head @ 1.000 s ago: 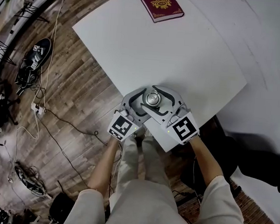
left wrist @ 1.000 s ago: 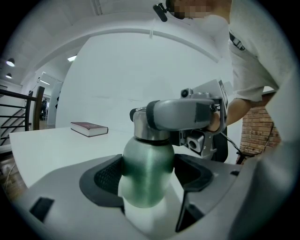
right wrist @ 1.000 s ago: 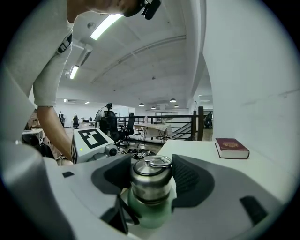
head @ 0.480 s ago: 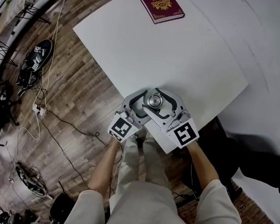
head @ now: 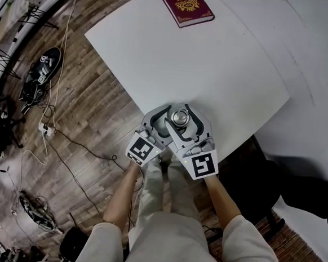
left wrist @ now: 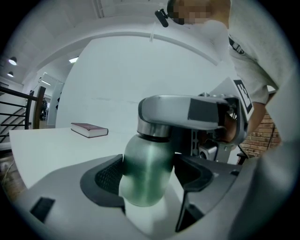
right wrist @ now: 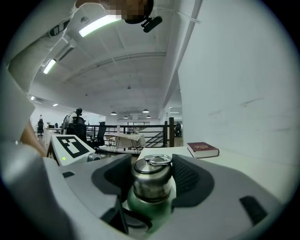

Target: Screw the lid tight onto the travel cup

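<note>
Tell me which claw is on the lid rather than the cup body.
The right claw: it clamps the steel lid at the top. The left claw grips the green cup body lower down.

The travel cup (left wrist: 145, 171), a rounded body of brushed green metal, stood upright between the pads of the left gripper (left wrist: 150, 177), which pressed on its flanks. Its lid (right wrist: 151, 173), a bare steel cap with a small ring lying flat on top, sat on the cup's neck. The right gripper (right wrist: 151, 183) clasped the lid on both sides, just above the left gripper's hold.
</note>
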`<control>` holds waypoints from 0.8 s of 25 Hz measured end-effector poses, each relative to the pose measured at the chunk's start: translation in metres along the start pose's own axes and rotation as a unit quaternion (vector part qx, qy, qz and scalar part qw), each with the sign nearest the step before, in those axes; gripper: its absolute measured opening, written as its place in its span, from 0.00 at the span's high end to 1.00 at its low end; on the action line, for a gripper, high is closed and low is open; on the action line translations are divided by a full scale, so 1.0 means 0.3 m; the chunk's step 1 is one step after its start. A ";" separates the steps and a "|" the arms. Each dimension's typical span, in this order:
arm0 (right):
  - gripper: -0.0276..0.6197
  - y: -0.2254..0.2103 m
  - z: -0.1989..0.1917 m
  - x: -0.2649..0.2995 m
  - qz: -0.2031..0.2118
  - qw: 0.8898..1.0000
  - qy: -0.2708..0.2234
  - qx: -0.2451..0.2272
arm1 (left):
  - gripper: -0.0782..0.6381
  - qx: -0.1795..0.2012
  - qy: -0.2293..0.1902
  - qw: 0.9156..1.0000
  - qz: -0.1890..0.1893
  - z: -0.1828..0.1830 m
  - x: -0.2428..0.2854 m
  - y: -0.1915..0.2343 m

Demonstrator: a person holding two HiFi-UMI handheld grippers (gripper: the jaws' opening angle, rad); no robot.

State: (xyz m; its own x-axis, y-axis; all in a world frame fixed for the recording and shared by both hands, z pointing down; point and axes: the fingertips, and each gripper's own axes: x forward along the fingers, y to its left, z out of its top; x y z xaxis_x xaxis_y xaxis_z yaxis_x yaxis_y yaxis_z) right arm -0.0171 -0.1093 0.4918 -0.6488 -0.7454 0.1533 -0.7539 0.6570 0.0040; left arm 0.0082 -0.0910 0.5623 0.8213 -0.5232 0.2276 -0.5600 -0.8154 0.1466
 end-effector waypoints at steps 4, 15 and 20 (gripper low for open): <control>0.55 -0.013 0.005 -0.008 -0.044 0.999 -0.013 0.027 | 0.43 0.000 -0.001 1.000 0.004 0.001 -0.001 0.000; 0.40 0.046 -0.011 -0.030 0.025 0.998 0.021 0.051 | 0.43 0.000 0.005 1.000 0.000 -0.005 -0.014 -0.004; 0.41 0.047 -0.014 -0.032 0.135 0.989 0.052 0.003 | 0.43 0.005 0.006 1.000 -0.002 0.001 -0.015 -0.002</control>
State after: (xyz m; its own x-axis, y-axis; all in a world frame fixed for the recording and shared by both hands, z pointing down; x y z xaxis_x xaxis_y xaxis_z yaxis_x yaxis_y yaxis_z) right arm -0.0210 -0.0924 0.4945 -0.8131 -0.5259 0.2496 -0.5547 0.8300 -0.0581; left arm 0.0050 -0.0883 0.5610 0.8223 -0.5167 0.2384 -0.5553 -0.8202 0.1375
